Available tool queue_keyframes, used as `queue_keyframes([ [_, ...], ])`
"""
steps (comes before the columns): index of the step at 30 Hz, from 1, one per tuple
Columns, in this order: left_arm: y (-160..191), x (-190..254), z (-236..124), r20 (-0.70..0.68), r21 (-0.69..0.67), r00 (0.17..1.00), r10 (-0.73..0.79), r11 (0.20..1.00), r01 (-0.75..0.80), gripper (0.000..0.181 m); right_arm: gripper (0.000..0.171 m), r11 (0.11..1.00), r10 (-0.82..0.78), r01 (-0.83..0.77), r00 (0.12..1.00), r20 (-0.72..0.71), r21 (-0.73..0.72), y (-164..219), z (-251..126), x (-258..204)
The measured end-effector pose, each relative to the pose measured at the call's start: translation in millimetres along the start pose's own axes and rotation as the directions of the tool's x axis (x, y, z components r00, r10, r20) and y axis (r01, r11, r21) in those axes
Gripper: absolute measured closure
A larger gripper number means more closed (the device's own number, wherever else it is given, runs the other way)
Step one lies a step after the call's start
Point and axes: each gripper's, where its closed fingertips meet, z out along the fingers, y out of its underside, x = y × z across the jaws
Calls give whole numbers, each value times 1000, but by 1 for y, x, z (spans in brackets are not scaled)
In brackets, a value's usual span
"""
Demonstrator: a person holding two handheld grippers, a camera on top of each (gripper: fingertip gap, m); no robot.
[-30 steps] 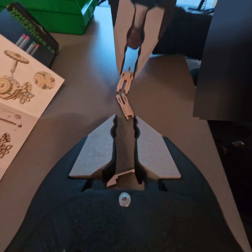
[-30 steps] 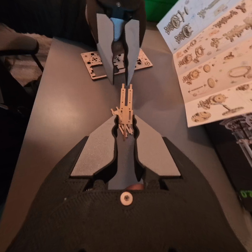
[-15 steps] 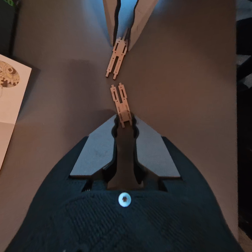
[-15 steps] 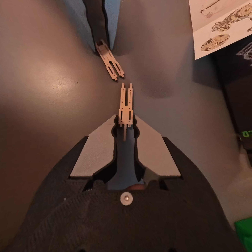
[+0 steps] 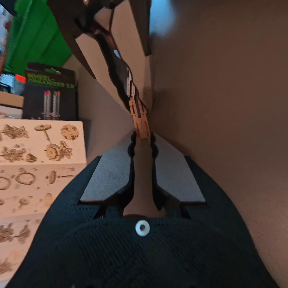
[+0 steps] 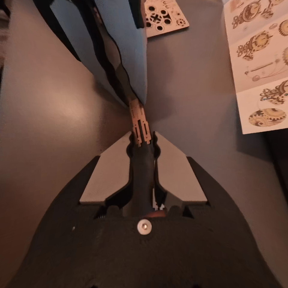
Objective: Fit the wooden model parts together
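My left gripper (image 5: pixel 142 137) is shut on the flat end of a forked wooden part (image 5: pixel 141 124). Its two prongs point away into the tips of my right gripper (image 5: pixel 137 101), which comes in from the top of the left wrist view. A second, paler wooden part (image 5: pixel 130 85) sits between the right gripper's fingers and meets those prongs. In the right wrist view the left gripper's part (image 6: pixel 138 118) reaches with its prongs between the tips of my right gripper (image 6: pixel 142 135). The right gripper's own part shows only as a thin pale edge (image 6: pixel 154 187). The joint itself is hidden.
Both grippers hang over a grey table (image 6: pixel 46 109). A folded instruction sheet (image 5: pixel 42 155) (image 6: pixel 257 62) lies to one side. A dark box (image 5: pixel 49 93) and a green box (image 5: pixel 35 39) stand behind it. A wooden cut-out sheet (image 6: pixel 165 15) lies farther back.
The two grippers have moved together. The gap between the two forked parts has closed, and the left part's prongs now reach into the right gripper's tips. Both views are tilted and blurred.
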Motion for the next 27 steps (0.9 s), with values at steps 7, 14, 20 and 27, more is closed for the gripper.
queue_keyframes([
  [7, -2, -3, -3, 40, 40, 999, -3, 999, 1, 165, 155, 996, -22, 19, 999, 33, 87, -12, -10, -6],
  [14, -10, -8, -14, -310, 123, 818, -485, 833, 540, 156, 155, 963, -182, 196, 979, -89, 185, -32, -27, -12],
  [20, -32, 0, -24, -471, 176, 730, -495, 758, 628, 178, 156, 943, -254, 285, 949, -184, 169, -38, -32, -12],
  [27, -36, 0, -26, -498, 185, 703, -508, 730, 658, 179, 158, 947, -235, 260, 961, -145, 188, -37, -32, -16],
])
